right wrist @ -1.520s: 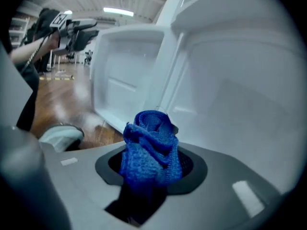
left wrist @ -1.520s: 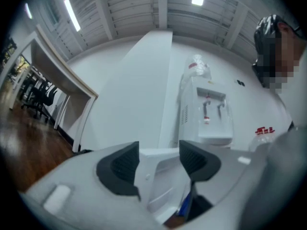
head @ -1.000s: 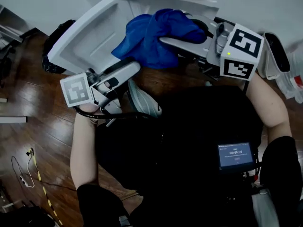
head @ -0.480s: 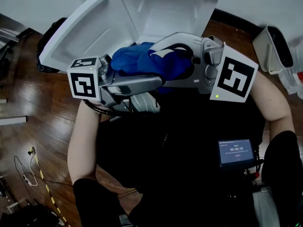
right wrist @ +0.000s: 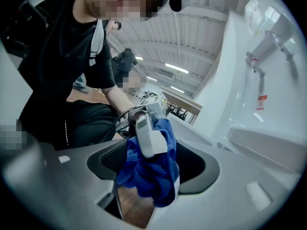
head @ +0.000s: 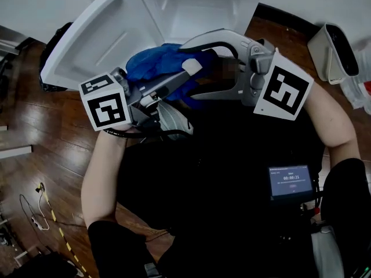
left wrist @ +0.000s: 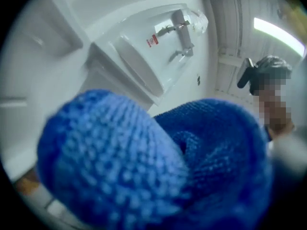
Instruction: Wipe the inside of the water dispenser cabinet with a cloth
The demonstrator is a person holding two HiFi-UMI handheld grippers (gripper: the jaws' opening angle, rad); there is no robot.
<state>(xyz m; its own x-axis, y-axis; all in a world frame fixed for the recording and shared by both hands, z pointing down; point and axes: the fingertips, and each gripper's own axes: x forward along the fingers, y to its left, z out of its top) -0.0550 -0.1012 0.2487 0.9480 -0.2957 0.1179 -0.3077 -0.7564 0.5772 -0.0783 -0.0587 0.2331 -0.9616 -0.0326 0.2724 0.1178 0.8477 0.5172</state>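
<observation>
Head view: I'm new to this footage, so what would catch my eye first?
The bright blue cloth, bunched at centre before the open white cabinet. The left gripper, jaws just closed, clamps it, while the right gripper, jaws just opened, stands wide around it. The left marker cube and right marker cube flank them.

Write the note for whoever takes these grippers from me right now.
Left gripper: jaws have just closed and are shut on the blue cloth, which bunches over them.
Right gripper: jaws have just opened wide. They straddle the blue cloth and the left gripper's tip without pressing on either.
Things: the cabinet has its door swung open, at left in the head view. The cloth is held in front of the opening, apparently touching no wall.
Done: door open, cloth gripped.
Left: draw the right gripper clear, then wipe the inside.
</observation>
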